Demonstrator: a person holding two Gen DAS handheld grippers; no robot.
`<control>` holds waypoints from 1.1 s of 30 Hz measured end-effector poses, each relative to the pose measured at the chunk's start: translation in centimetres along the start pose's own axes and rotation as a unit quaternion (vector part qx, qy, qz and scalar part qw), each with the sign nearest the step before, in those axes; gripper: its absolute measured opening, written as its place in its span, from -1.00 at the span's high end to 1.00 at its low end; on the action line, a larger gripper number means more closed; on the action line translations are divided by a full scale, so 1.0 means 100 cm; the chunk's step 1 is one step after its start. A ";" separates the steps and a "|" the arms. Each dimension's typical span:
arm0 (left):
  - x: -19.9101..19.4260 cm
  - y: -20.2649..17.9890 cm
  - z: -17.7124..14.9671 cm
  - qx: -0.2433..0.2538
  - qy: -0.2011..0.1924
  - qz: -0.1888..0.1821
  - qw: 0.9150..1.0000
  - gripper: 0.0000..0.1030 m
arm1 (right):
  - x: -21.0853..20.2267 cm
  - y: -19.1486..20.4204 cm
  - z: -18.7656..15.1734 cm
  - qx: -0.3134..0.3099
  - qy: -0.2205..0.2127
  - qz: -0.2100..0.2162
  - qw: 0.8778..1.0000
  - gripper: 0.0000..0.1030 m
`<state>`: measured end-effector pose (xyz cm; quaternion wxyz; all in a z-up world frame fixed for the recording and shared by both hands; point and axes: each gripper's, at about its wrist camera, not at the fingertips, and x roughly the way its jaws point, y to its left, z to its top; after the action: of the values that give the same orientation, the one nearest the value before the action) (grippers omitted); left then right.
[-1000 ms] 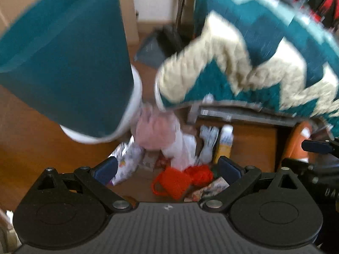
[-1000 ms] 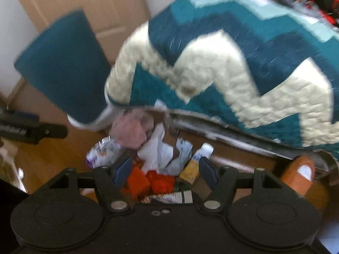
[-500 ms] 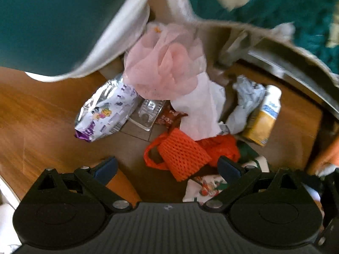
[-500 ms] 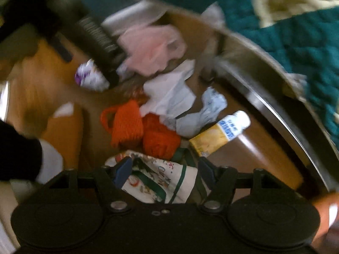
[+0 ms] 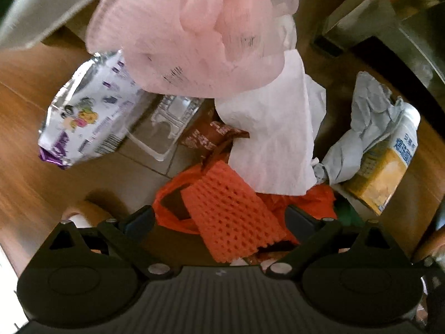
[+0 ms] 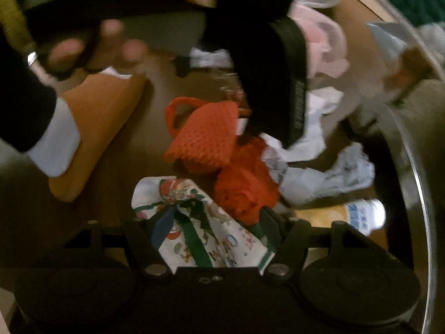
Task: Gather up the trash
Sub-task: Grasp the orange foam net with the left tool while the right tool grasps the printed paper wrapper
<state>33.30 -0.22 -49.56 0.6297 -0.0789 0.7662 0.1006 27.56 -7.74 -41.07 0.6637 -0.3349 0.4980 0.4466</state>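
On the wooden floor (image 5: 25, 128) the trash lies heaped around an orange net (image 5: 230, 211), so I hang my left gripper (image 5: 219, 217) over it and my right gripper (image 6: 214, 228) over the printed bag (image 6: 200, 236) beside it, both spread wide and empty, for picking.

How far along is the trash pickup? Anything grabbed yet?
Nothing looks collected yet. In hand: nothing; the left gripper is open over the orange foam net, the right gripper open over the printed bag. Left: pink net, white tissue, purple snack bag, yellow bottle.
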 end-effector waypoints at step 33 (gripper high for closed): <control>-0.017 -0.008 -0.004 -0.010 0.029 -0.031 0.999 0.73 | -0.004 0.052 -0.007 -0.033 0.033 -0.036 0.998 0.97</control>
<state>33.46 -1.08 -47.83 0.6091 -0.1117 0.7804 0.0864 22.45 -6.46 -40.89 0.6511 -0.3893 0.4921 0.4269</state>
